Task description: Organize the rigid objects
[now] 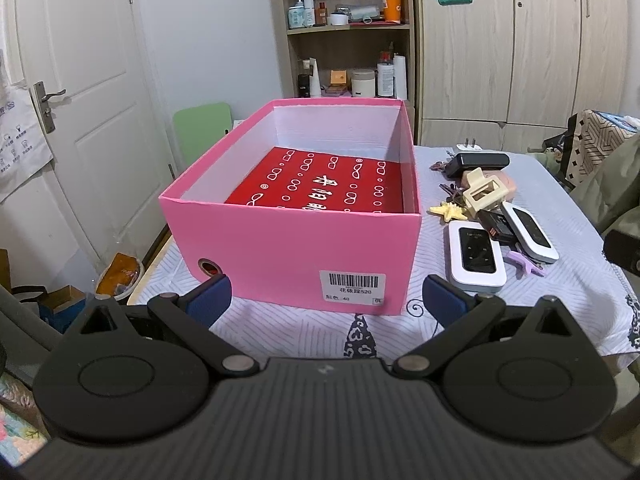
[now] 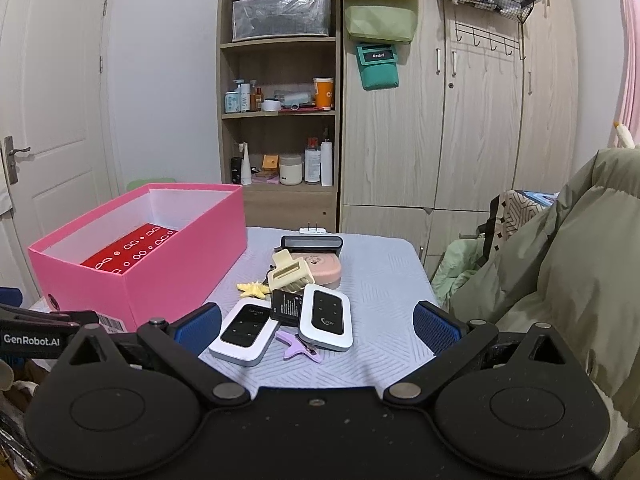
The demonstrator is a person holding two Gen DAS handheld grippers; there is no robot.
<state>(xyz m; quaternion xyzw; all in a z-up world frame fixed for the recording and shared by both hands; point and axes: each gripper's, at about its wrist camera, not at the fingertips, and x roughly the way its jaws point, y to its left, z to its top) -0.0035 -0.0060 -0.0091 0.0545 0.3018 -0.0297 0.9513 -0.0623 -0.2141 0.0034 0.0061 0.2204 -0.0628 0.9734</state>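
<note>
Left gripper (image 1: pixel 326 300): jaws spread wide, nothing held, hovering just in front of the near wall of the pink box (image 1: pixel 292 248). Right gripper (image 2: pixel 318 326): jaws also spread wide, nothing gripped, aimed at the clutter pile on the table (image 2: pixel 384 280).

Nearest in the pile, two white pocket routers with black faces are seen: one (image 2: pixel 245 332) to the left, the other (image 2: pixel 326 316) to the right and propped on a black battery pack (image 2: pixel 286 306). A purple hair clip (image 2: pixel 298 346) lies between and partly under them. Just behind, a yellow starfish trinket (image 2: pixel 253 289) is on the cloth, near the box's side wall. A cream claw clip (image 2: pixel 289 274) rests against a pink compact case (image 2: pixel 322 268). Keys (image 1: pixel 450 190) are possibly tucked under the claw clip; the view is too cluttered to be sure. Further back, a black rectangular case (image 2: pixel 312 244), then a white plug adapter (image 2: pixel 314 230) with prongs up.

The pink box sits left of the pile, lid off, with only a red printed sheet (image 1: pixel 328 184) visible on its floor. All loose items are outside the box.

A wooden shelf unit (image 2: pixel 278 120) and a wardrobe (image 2: pixel 480 120) stand behind the table.
</note>
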